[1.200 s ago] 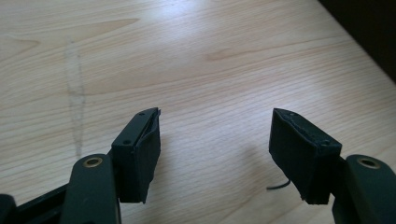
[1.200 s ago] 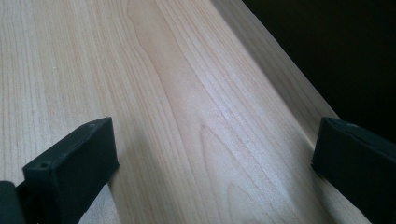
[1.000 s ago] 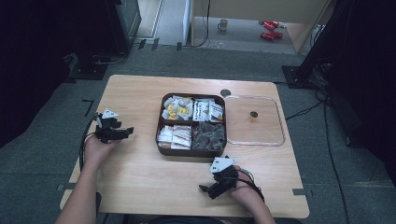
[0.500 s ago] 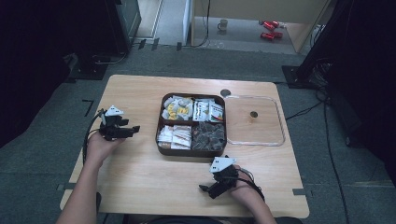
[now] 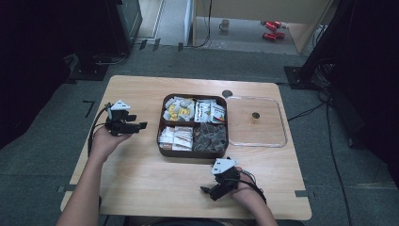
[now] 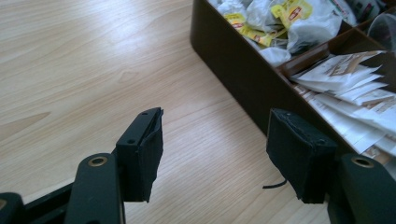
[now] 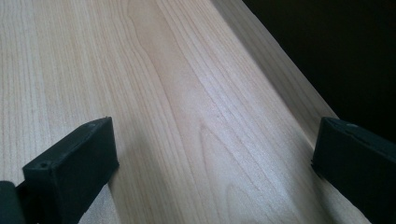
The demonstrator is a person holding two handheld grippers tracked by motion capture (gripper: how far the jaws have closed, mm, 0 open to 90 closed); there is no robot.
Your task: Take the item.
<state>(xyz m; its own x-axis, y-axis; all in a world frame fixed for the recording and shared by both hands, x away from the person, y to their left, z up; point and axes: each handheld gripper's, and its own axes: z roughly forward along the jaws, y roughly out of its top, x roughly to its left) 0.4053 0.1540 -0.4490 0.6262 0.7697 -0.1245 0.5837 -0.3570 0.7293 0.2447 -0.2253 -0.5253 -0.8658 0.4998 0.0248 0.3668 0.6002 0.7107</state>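
**Left gripper nearing the sachet tray, nothing yet picked**

On the left side of the wooden table (image 5: pixel 141 179), the left gripper (image 5: pixel 141 126) is held above the surface, its jaws pointed toward the brown four-compartment tray (image 5: pixel 161 141). In the left gripper view the jaws are seen parted to a moderate gap, with bare wood between them and nothing gripped; the tray's dark wall (image 6: pixel 243 79) lies just beyond the right-hand pad. Over that wall, yellow-labelled tea bags (image 6: pixel 280 18) are seen in one compartment and white paper sachets (image 6: pixel 355 88) in the next.

At the middle of the table the tray is found with all four compartments filled: tea bags at rear left, printed packets (image 5: pixel 210 112) at rear right, white sachets at front left, dark wrapped pieces (image 5: pixel 210 137) at front right. To its right a clear lid (image 5: pixel 256 121) is laid flat, just beside the tray.

Near the front edge, the right gripper (image 5: pixel 211 190) is rested low, jaws spread wide over bare wood and nothing held.

The work is judged to be at its start: no item is lifted, and the reach into the tray is left to be done.
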